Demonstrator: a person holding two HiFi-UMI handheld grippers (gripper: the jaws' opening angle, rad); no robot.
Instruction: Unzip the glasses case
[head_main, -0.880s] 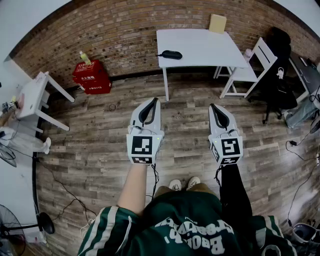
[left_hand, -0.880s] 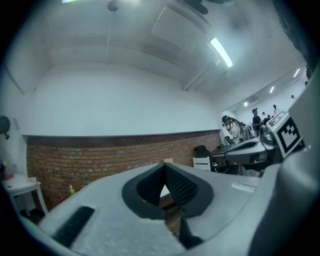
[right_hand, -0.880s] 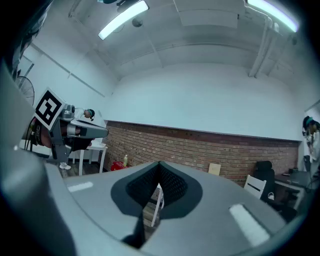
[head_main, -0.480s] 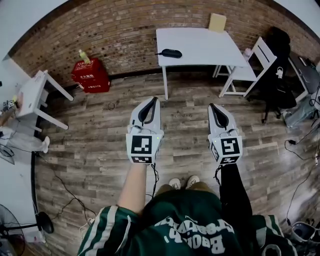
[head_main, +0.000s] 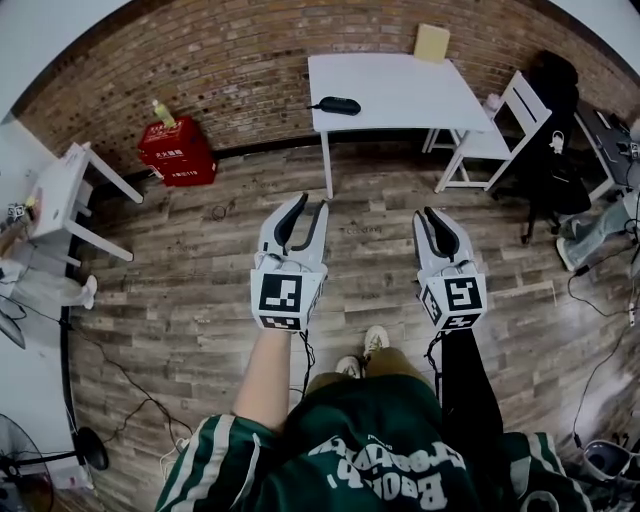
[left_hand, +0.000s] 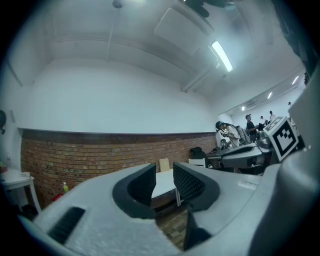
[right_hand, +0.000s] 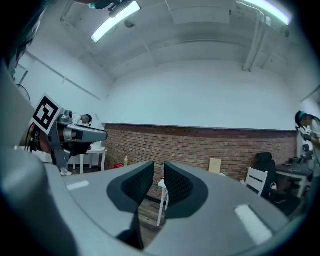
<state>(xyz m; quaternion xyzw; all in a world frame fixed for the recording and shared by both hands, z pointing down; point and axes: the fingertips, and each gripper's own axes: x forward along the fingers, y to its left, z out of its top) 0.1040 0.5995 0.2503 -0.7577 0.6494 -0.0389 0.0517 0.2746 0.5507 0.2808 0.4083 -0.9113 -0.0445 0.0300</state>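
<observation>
Glasses case (head_main: 337, 105) on far table (head_main: 400, 90) | my left gripper (head_main: 310, 204) spread, empty | my right gripper (head_main: 433, 214) slightly parted, empty

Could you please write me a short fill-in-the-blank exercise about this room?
The glasses case lies on the white ____.
The wall behind it is built of ____.
A bottle stands on the ____ box.
The left gripper and right gripper hold ____.
Missing words: table, brick, red, nothing.

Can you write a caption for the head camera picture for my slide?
Left claw and right claw, both empty, point toward the white table where the dark glasses case lies.
</observation>
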